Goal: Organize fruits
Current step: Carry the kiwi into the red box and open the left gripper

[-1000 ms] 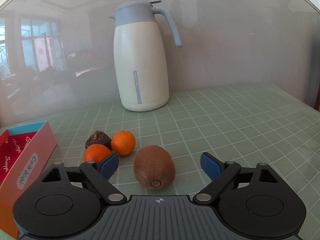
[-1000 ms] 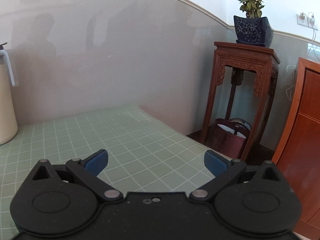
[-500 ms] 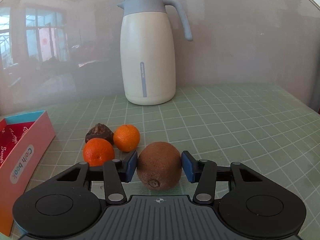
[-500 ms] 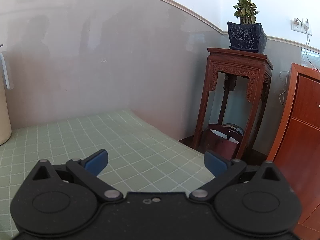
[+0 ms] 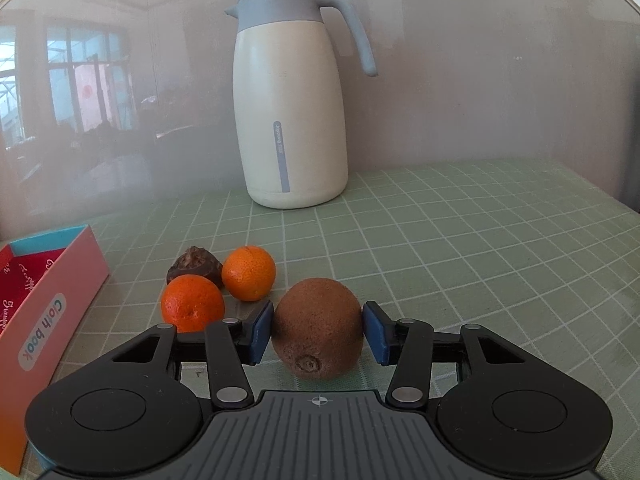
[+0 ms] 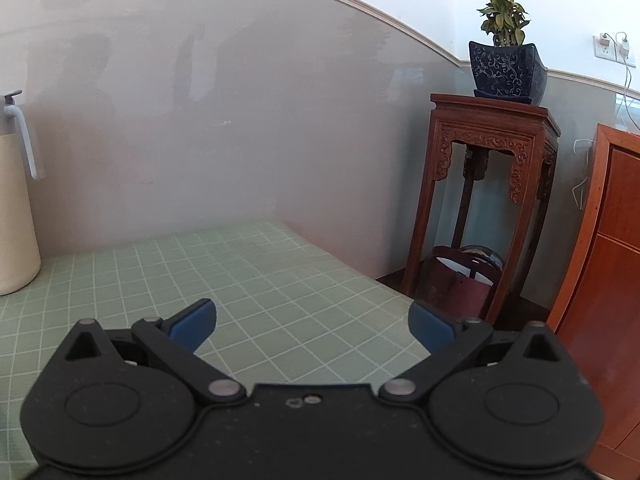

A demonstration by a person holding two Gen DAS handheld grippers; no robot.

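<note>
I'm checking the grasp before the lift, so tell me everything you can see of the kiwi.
The kiwi is a brown, fuzzy, egg-shaped fruit lying on its side on the green checked tablecloth, its dark stem end turned toward the camera. It looks whole and unbruised. The left gripper has its jaws shut on it, one blue pad against each flank. It sits apart from the two oranges to its left, touching neither.

The right gripper (image 6: 312, 322) hangs wide open over a green checked tablecloth (image 6: 260, 280). A potted plant (image 6: 507, 62) tops a carved wooden stand (image 6: 490, 168) beyond; a cream jug (image 6: 16, 208) stands at left.
</note>
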